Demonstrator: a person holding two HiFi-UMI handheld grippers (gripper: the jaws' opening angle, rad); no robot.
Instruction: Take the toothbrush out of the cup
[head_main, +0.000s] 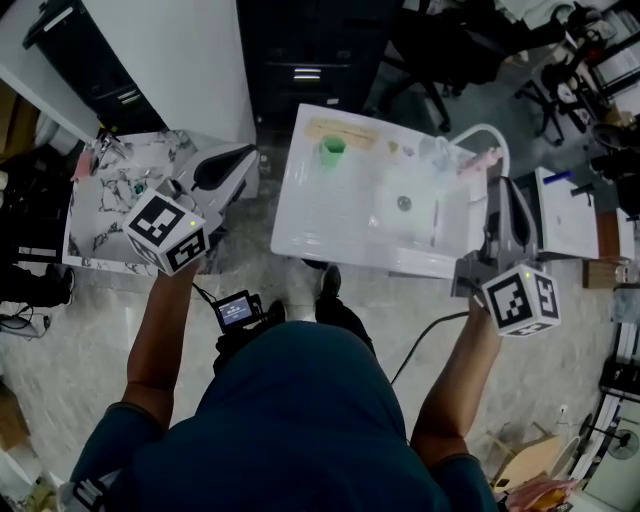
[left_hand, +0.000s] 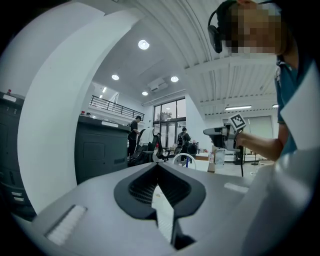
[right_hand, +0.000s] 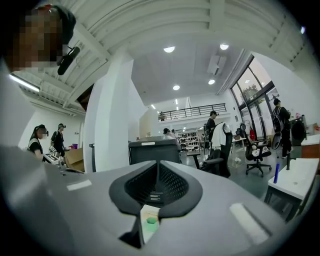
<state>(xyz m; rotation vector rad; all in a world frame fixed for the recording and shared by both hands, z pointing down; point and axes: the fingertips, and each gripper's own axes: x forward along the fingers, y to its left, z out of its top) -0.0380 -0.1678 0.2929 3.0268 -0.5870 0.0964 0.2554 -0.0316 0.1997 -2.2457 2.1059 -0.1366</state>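
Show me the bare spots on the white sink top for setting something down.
Bare: the left front of the sink top, bordered by the green cup, the basin and the near edge. Crowded: the back right corner around the faucet, with small items.

A small green cup (head_main: 333, 150) stands upright on the white counter (head_main: 300, 215), its open mouth facing up. It sits toward the counter's far left part, at about 10 o'clock from the sunken basin (head_main: 405, 205) and well apart from it. In the right gripper view the cup (right_hand: 151, 223) is only a green patch. The toothbrush is too small to make out
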